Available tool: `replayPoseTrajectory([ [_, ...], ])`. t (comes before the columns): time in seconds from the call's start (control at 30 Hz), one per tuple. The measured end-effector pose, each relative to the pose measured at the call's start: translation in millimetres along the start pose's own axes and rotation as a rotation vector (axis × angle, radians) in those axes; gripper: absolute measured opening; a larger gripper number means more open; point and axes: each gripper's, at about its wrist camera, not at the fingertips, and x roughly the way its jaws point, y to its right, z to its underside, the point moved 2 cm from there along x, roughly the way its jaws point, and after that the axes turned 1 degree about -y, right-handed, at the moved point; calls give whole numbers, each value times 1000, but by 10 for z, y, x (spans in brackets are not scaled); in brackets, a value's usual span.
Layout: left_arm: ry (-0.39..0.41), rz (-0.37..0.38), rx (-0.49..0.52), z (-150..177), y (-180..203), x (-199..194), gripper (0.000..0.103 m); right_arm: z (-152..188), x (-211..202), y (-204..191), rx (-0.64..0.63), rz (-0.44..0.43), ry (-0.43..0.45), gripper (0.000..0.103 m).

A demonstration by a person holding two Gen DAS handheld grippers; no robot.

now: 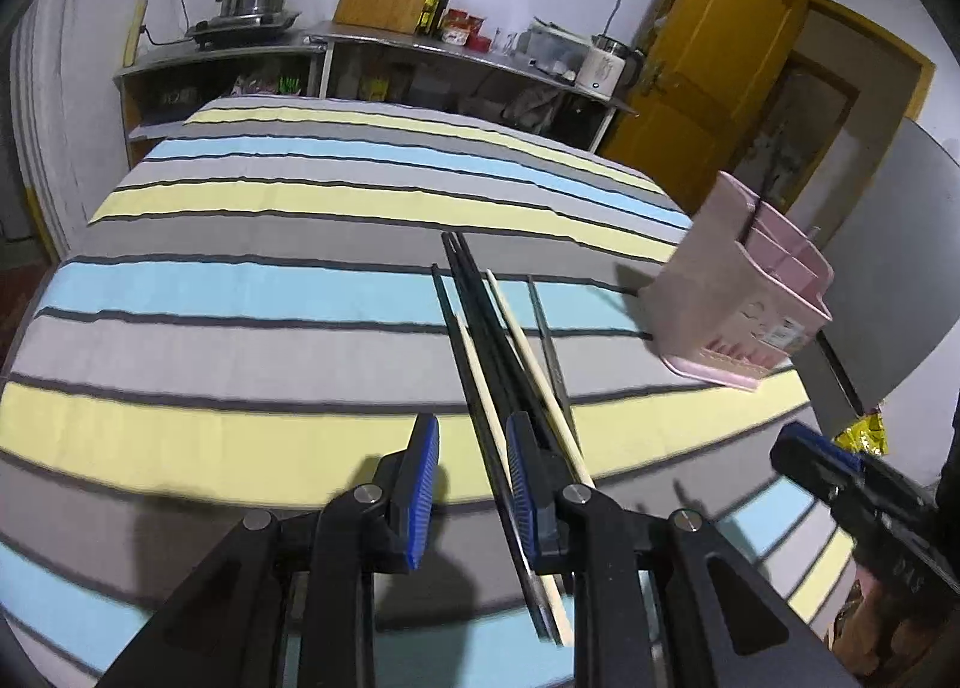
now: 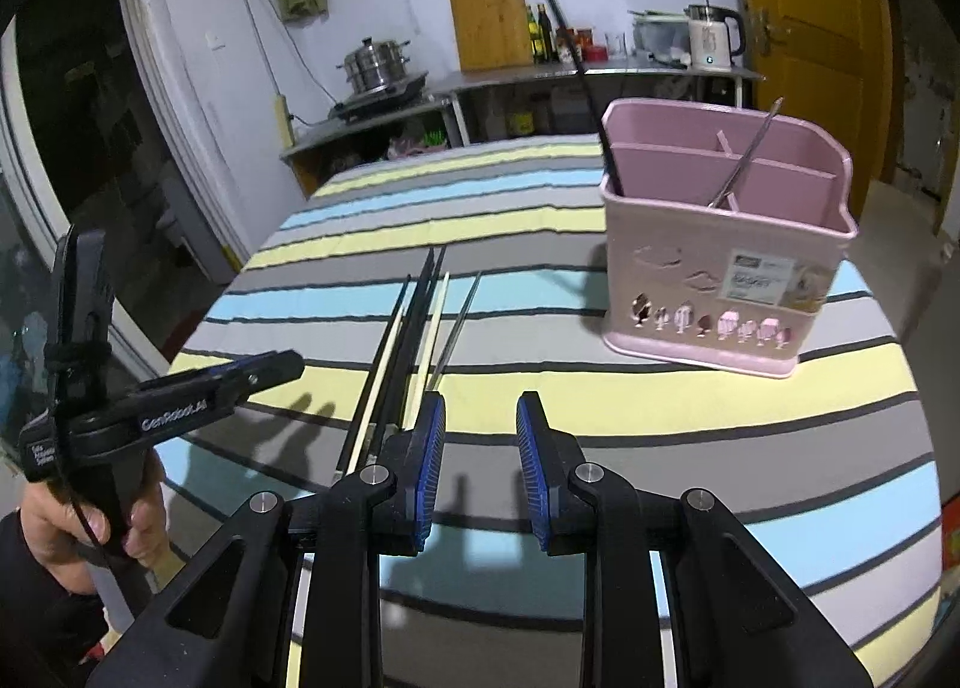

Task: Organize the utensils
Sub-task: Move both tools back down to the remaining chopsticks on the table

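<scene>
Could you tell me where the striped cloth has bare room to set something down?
The far half of the striped cloth beyond the chopsticks lies bare, as does the strip between them and the pink holder. It is crowded around the chopstick bundle itself.

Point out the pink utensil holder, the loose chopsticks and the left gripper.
pink utensil holder (image 2: 714, 262): right wrist view, front wall.
chopsticks (image 2: 414, 316): right wrist view, black pair's middle.
left gripper (image 1: 471, 484): left wrist view, between fingertips.
</scene>
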Motion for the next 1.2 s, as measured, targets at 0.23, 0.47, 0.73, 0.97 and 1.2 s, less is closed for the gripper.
replayPoseTrajectory([
  [0.23,-25,0,-35,-334,-104,383,23,-116,429,-66,14,-12,-50,25],
  [0.47,-46,-2,-78,-637,-226,749,23,-228,871,-125,22,-7,-99,21],
  [0.73,-79,-16,-70,-703,-269,1034,23,-319,1171,-112,43,-3,-125,20],
  [0.97,-70,-69,26,-697,-174,1110,21,-368,1356,-86,52,4,-144,20],
  [1.2,-68,-91,71,-648,-255,1036,10,-393,1456,-150,25,17,-151,20],
])
